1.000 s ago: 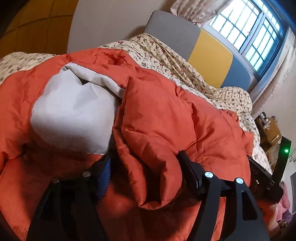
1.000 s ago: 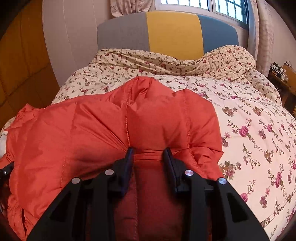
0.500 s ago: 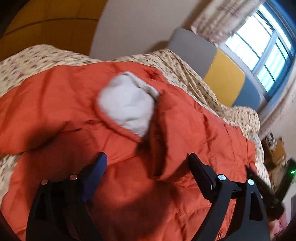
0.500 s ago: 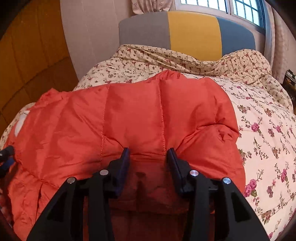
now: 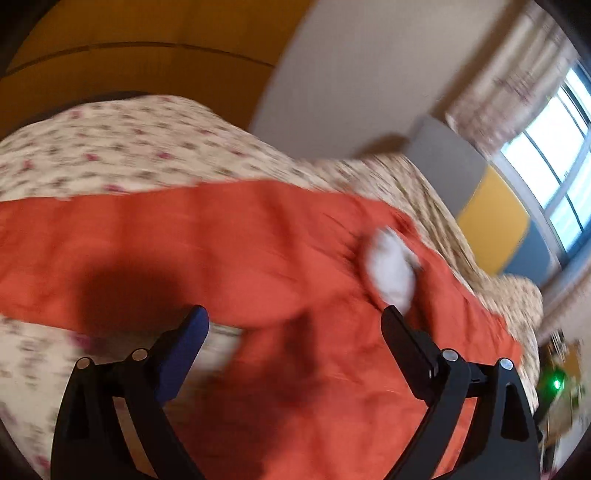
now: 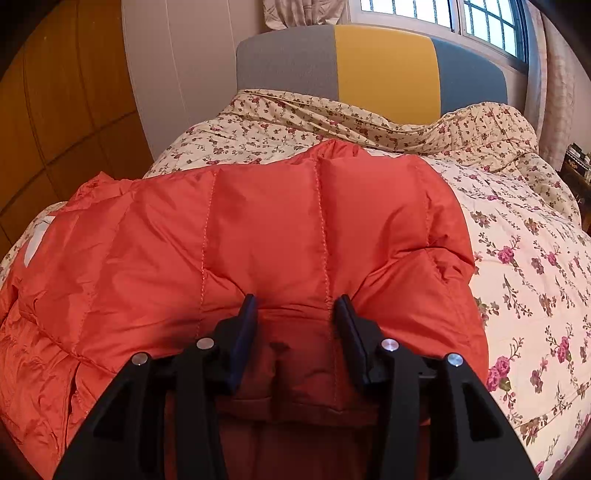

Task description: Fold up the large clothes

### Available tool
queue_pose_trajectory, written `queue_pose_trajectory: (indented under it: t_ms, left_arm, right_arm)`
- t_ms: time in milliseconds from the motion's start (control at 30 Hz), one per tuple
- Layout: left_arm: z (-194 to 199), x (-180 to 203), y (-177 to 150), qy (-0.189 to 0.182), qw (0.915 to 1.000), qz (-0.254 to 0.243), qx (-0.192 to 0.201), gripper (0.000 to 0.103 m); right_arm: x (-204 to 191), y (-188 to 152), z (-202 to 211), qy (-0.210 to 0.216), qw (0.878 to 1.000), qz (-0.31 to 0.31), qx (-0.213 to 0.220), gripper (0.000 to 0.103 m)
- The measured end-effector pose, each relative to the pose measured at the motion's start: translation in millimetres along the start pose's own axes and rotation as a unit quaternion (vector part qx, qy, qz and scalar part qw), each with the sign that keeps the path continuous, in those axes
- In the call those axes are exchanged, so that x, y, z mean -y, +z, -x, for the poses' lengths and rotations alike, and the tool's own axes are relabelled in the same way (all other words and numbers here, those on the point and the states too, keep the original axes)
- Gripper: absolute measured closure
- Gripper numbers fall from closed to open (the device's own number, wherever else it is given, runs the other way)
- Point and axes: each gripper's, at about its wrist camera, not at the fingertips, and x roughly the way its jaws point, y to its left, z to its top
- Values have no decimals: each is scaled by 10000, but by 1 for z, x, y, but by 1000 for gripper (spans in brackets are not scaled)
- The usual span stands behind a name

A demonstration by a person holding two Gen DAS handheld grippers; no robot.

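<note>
A puffy orange down jacket point(image 5: 221, 240) lies spread across the floral quilt, and its pale grey lining patch point(image 5: 389, 269) shows near the collar. My left gripper point(image 5: 291, 312) hovers above the jacket's near edge. Its jaws are opening wide and no cloth is pinched between them. That view is blurred by motion. In the right wrist view the jacket point(image 6: 258, 229) fills the foreground. My right gripper point(image 6: 295, 302) is shut on a bunched fold of it, with creases radiating from both pads. The lining point(image 6: 35, 240) peeks out at far left.
The bed's floral quilt point(image 6: 535, 277) stretches right and back to a grey, yellow and blue headboard point(image 6: 384, 70) under a window point(image 6: 480, 18). Wooden panelling point(image 6: 55, 110) stands on the left. A cluttered side table point(image 6: 576, 158) sits at the right edge.
My left gripper let go of the orange fold, opened wide and swung back and to the left, so the jacket now lies flatter. The right gripper stayed put and its jaws widened slightly.
</note>
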Motion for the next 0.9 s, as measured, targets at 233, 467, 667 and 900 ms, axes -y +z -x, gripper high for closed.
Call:
queue_pose_trajectory:
  t_ms: [233, 467, 667, 900]
  left_arm:
    - [46, -102, 6, 699, 9865, 1434, 379, 9]
    - [70, -157, -16, 871, 9643, 2459, 449, 15]
    - [69, -176, -19, 672, 9511, 2943, 655, 20]
    - [51, -198, 4, 940, 9297, 3429, 955, 53]
  right_arm:
    - [1, 0, 1, 23, 10000, -24, 6, 58]
    - [2, 1, 2, 23, 10000, -29, 10, 57]
    - [2, 1, 2, 26, 10000, -26, 8, 57]
    - [2, 1, 2, 22, 10000, -21, 7, 57]
